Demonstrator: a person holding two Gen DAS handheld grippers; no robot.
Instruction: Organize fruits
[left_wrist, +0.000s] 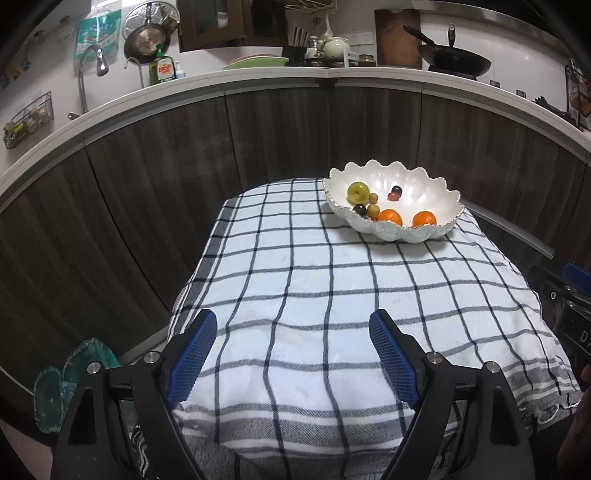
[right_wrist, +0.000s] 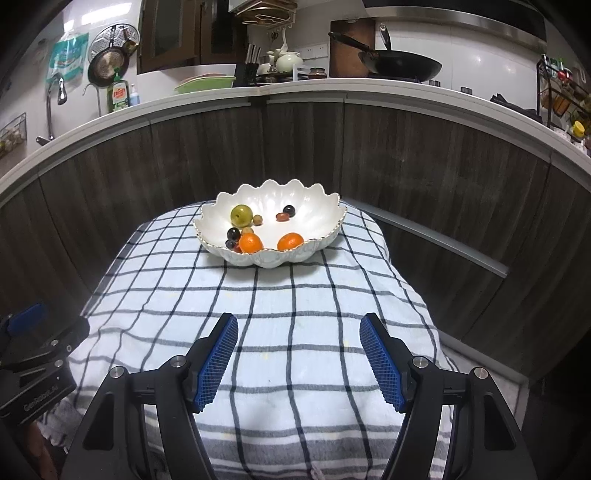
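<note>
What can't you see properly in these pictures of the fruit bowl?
- Small dark fruits at the bowl's near rim, both views: partly hidden by the rim and an orange, so their number is unclear.
- Left gripper, right wrist view: cut off by the frame edge.
- Table under the checked cloth: fully covered.
- Jars on the back counter: too small to identify.

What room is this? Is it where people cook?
Yes, most likely a home kitchen. A black wok sits on the counter, a tap curves over the sink end, and dish soap stands nearby. The fruit bowl sits on a checked cloth.
</note>
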